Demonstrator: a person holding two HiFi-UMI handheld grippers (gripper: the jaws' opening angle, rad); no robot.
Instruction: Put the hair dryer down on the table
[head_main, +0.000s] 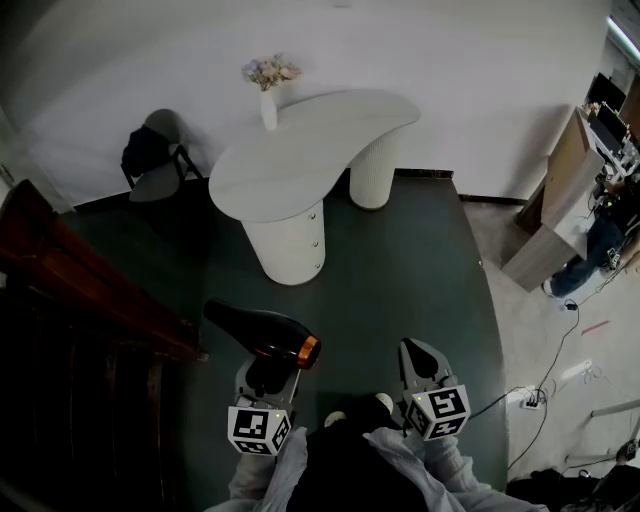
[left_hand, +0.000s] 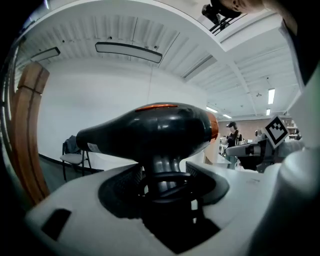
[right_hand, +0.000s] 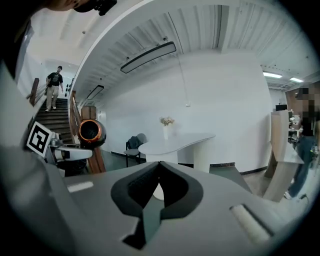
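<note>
Hair dryer (head_main: 255, 328) handle clamped in left gripper (head_main: 270, 376); right gripper (head_main: 418, 350) closed, empty; table (head_main: 310, 140) beyond

The black orange-ringed hair dryer (head_main: 262, 333) sits in the left gripper (head_main: 268, 378), left of the right gripper (head_main: 420, 358). Ahead, the white curved tabletop (head_main: 300, 150) bears a white flower vase (head_main: 268, 108) at its far edge, with a grey chair (head_main: 160, 160) to its left.
</note>
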